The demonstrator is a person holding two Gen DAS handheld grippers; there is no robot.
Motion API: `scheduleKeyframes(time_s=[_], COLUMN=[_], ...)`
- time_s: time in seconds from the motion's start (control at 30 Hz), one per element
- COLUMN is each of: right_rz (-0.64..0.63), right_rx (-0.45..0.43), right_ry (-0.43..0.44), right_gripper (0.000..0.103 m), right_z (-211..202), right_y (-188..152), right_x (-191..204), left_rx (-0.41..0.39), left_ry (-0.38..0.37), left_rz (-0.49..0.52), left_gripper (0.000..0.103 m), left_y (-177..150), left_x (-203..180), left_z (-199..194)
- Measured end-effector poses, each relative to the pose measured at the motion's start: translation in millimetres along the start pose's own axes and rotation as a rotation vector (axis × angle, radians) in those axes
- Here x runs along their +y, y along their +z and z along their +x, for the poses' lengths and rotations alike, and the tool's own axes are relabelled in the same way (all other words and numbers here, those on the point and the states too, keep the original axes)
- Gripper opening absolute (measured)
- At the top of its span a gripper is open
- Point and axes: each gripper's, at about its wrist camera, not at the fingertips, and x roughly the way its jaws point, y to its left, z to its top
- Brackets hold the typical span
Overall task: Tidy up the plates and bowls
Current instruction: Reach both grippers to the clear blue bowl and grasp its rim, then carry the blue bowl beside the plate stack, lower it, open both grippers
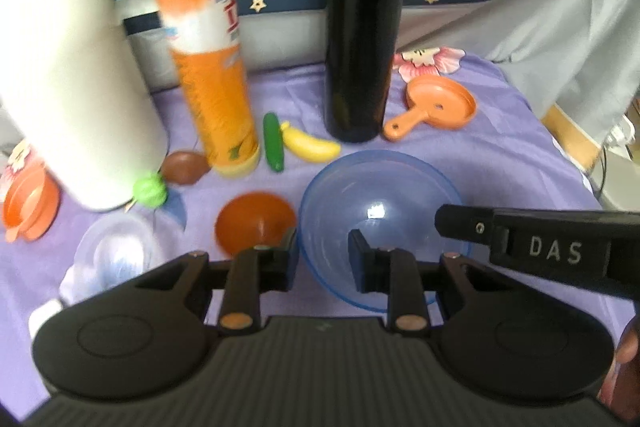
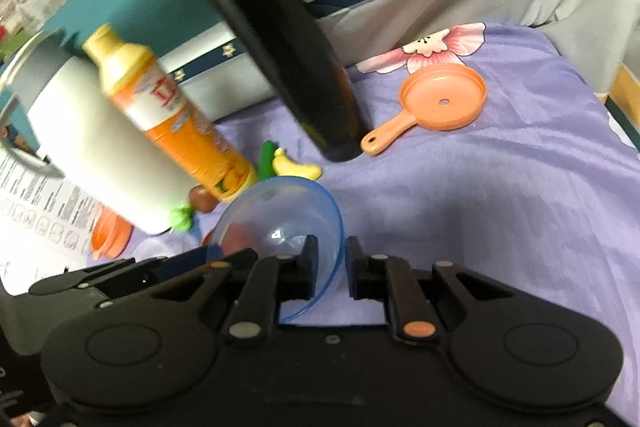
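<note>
A clear blue bowl [image 1: 380, 203] stands on the purple cloth; it also shows in the right wrist view [image 2: 280, 215]. My left gripper [image 1: 323, 251] is open, with the bowl's near-left rim between its fingers. My right gripper [image 2: 331, 267] straddles the bowl's right rim, one finger inside and one outside, with a narrow gap; it shows from the side in the left wrist view [image 1: 540, 243]. A small dark orange bowl [image 1: 254, 221] sits left of the blue bowl. A clear bowl [image 1: 114, 251] lies further left. An orange dish [image 1: 30, 205] sits at the far left.
A white tumbler [image 1: 76, 75], an orange bottle [image 1: 212, 67] and a black flask [image 1: 360, 27] stand behind. A toy cucumber [image 1: 273, 141], banana [image 1: 310, 145], brown toy [image 1: 185, 167] and green toy [image 1: 150, 191] lie between them. An orange toy pan [image 1: 436, 105] sits back right.
</note>
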Motion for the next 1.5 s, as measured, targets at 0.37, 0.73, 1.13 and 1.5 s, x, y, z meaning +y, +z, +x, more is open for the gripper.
scheduleKeyframes(time_s=[0.37,0.73,1.13,1.5], right_rz=[-0.082,-0.117,-0.157,-0.166], right_rx=[0.047,0.135,0.221,0.244], right_ry=[0.024,0.02,0.013,0.007], right_gripper=[0.014,0.014,0.015,0.015], right_z=[-57,-79,-86,-80], right_y=[-65,-124,-169,-172], right_x=[33,46,50,52], left_rx=[0.045,0.103,0.141,0.166], left_ry=[-0.032,-0.056,-0.065,-0.086], left_rz=[-0.017,0.0,0.018,-0.008], left_gripper=[0.025,0.026,0.026,0.028], left_y=[-72,-135,-179,-190], left_x=[17,24,26,29], left_z=[-66,-100,-109,-104])
